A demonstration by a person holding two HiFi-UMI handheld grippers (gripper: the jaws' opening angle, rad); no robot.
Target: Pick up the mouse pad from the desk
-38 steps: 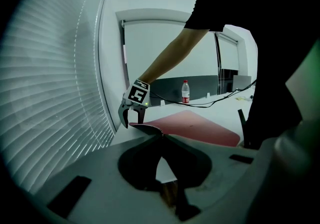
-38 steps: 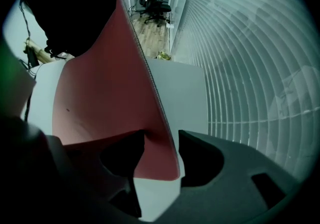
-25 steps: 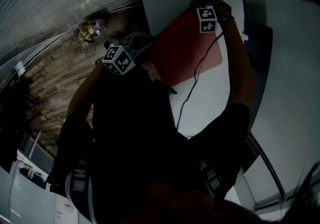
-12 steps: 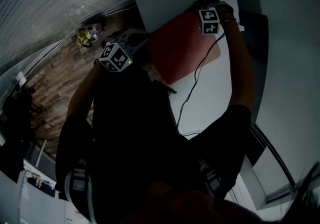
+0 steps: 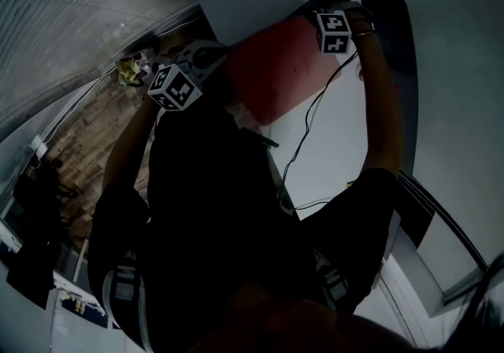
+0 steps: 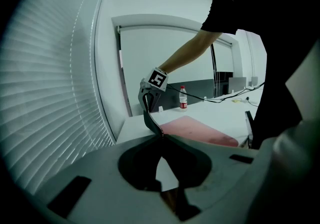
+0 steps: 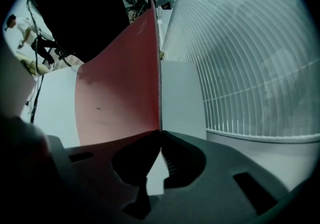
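I am pinching one edge of the red mouse pad [image 6: 200, 129] with my left gripper [image 6: 161, 136], and my right gripper [image 7: 160, 134] is clamping the same edge farther along, holding it up off the white desk [image 7: 182, 93].

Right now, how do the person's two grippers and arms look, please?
The left gripper and right gripper have grey bodies with dark jaws narrowing to a point. Each carries a white cube with black square markers. A black cable runs from the right one. The person wears black short sleeves.
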